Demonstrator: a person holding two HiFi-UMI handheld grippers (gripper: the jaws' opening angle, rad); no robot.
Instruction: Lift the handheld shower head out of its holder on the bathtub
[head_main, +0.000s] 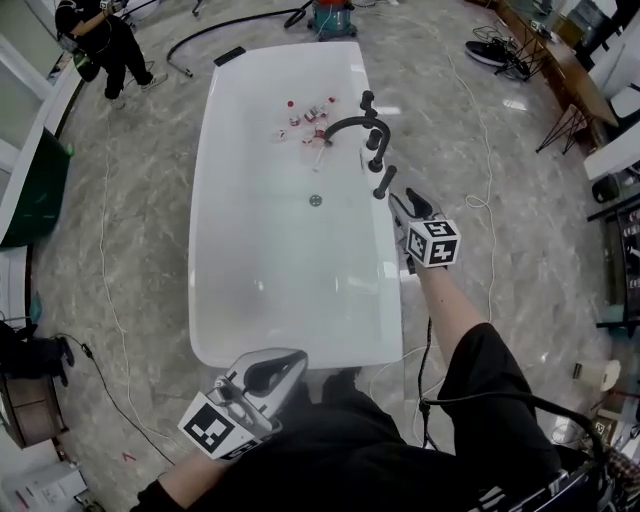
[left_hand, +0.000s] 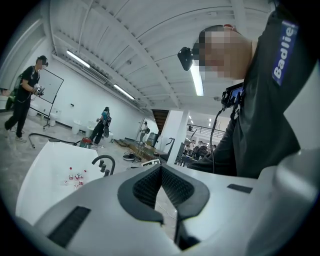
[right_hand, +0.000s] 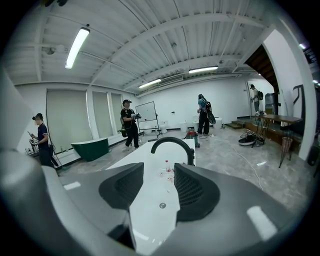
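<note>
handheld shower head (head_main: 385, 181), seemingly the slim black wand lowest in the row of black fittings, though it shows too small to be sure, stands on the right rim of the white bathtub (head_main: 210, 150), right of centre in the head view. right hand-held gripper (head_main: 402, 205) is just below it in the frame, jaws released and empty. left hand-held gripper (head_main: 268, 372) sits at the lower left, off the tub's near end, clenched on nothing. curved black spout (head_main: 348, 124) arches over small bottles (head_main: 310, 115) lying in the tub.
</note>
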